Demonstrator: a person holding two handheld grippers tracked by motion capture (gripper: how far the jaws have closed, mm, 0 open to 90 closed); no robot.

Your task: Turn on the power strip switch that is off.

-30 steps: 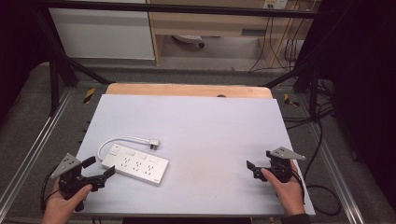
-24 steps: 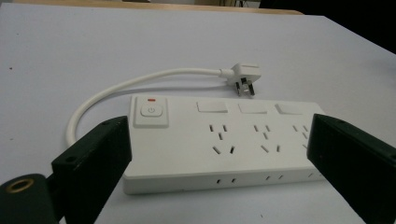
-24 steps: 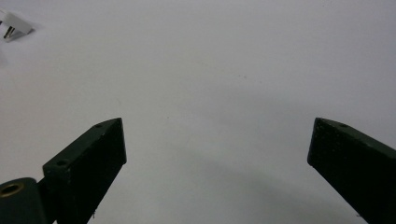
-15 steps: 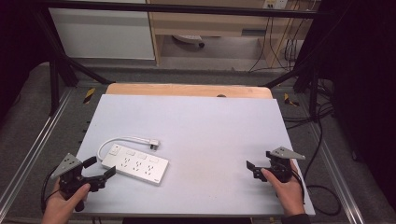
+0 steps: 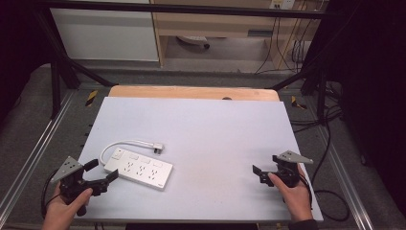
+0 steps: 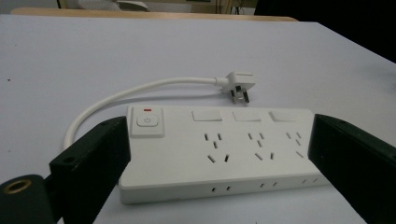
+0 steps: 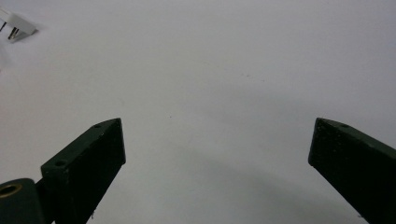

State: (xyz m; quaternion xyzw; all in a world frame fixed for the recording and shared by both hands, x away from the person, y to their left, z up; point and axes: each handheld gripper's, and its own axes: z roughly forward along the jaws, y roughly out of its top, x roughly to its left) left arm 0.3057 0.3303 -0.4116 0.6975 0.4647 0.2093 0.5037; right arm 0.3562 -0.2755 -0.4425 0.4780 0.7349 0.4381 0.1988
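A white power strip (image 5: 140,168) lies flat on the grey table top (image 5: 206,129) at the front left, with its short white cable (image 5: 127,143) curling back to a plug (image 5: 157,147). My left gripper (image 5: 101,170) is open just left of the strip's switch end. In the left gripper view the strip (image 6: 219,149) lies between and just beyond the spread jaws, apart from them, with the plug (image 6: 240,84) behind it. My right gripper (image 5: 258,175) is open at the front right over bare table. Nothing is between its jaws (image 7: 217,135); the plug (image 7: 16,23) shows far off.
A wooden board (image 5: 191,92) edges the table's far side. Metal frame rails (image 5: 38,143) run along both sides, and cables (image 5: 330,191) trail on the floor at the right. A cabinet (image 5: 105,33) stands beyond the table.
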